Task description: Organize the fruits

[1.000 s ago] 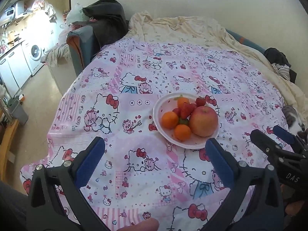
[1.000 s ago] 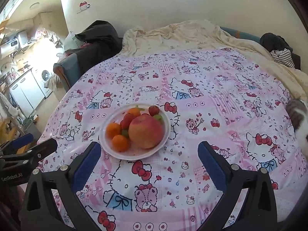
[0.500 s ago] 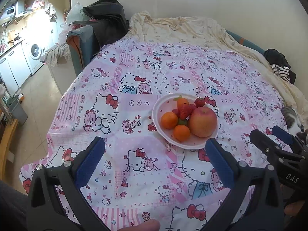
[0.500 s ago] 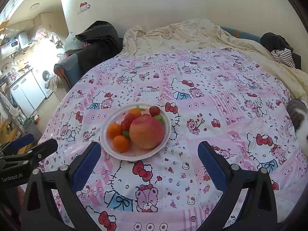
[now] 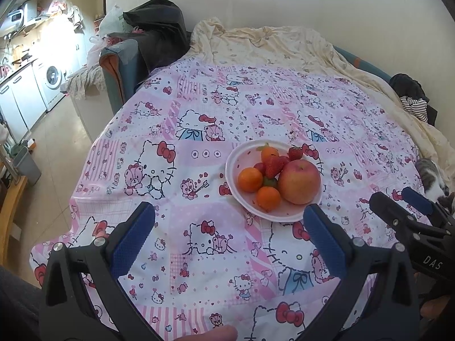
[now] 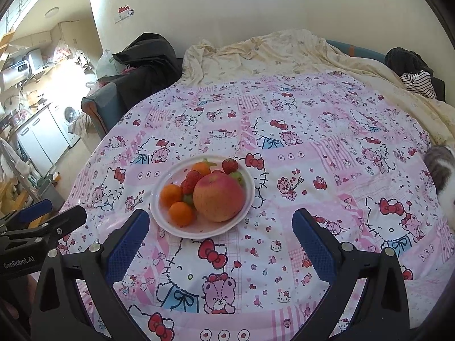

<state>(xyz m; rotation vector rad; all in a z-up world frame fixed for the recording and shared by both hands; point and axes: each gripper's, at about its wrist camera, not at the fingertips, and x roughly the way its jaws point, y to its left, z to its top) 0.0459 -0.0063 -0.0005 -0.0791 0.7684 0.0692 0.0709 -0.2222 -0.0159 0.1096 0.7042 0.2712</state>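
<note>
A white plate (image 5: 236, 161) (image 6: 167, 180) sits on the pink cartoon-print cloth. It holds a large red-yellow apple (image 5: 298, 182) (image 6: 219, 197), three small oranges (image 5: 250, 179) (image 6: 171, 195), strawberries (image 5: 273, 165) (image 6: 191, 181) and small green fruits (image 6: 237, 176). My left gripper (image 5: 230, 236) is open and empty, hovering near the plate's front-left. My right gripper (image 6: 220, 240) is open and empty, just in front of the plate. Each gripper shows at the other view's edge.
The pink cloth (image 5: 199, 130) covers a bed; a cream blanket (image 5: 270, 45) lies behind. A grey-and-white cat (image 6: 443, 176) lies at the right edge. Dark clothes (image 5: 156, 28) and a chair stand back left; the bed edge drops to the floor (image 5: 57, 147) on the left.
Both grippers have drifted slightly; the plate sits a little lower and closer in the right wrist view. Nothing was taken hold of.
</note>
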